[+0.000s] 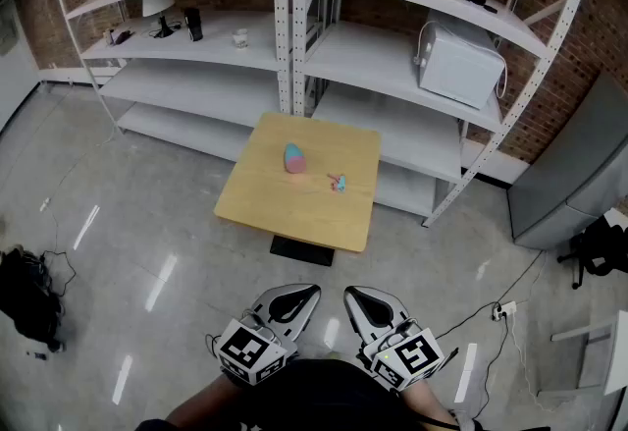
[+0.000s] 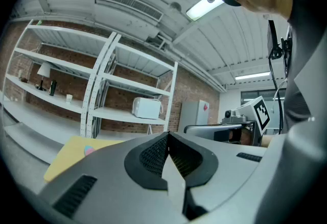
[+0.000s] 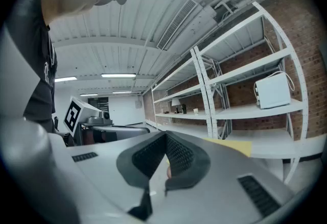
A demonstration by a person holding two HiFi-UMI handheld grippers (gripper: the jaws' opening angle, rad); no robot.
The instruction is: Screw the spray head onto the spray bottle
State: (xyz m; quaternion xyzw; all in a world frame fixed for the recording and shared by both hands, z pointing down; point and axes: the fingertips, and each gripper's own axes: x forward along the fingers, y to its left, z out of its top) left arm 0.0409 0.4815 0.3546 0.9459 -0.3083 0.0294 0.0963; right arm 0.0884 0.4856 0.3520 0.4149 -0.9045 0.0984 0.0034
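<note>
Spray bottle [image 1: 294, 158] beside spray head [image 1: 339, 183] on worktop [image 1: 294, 218], shelving [image 1: 285, 17] behind; left claw [image 1: 302, 294] and right claw [image 1: 356, 297] shut tight, empty, well short.

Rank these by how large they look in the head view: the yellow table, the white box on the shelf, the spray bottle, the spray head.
Largest to smallest:
table
white box
spray bottle
spray head
The last two are both tiny, so that gap is slight.

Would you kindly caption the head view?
Spray bottle and spray head on table; hand-held grippers, left and right, shut.
</note>
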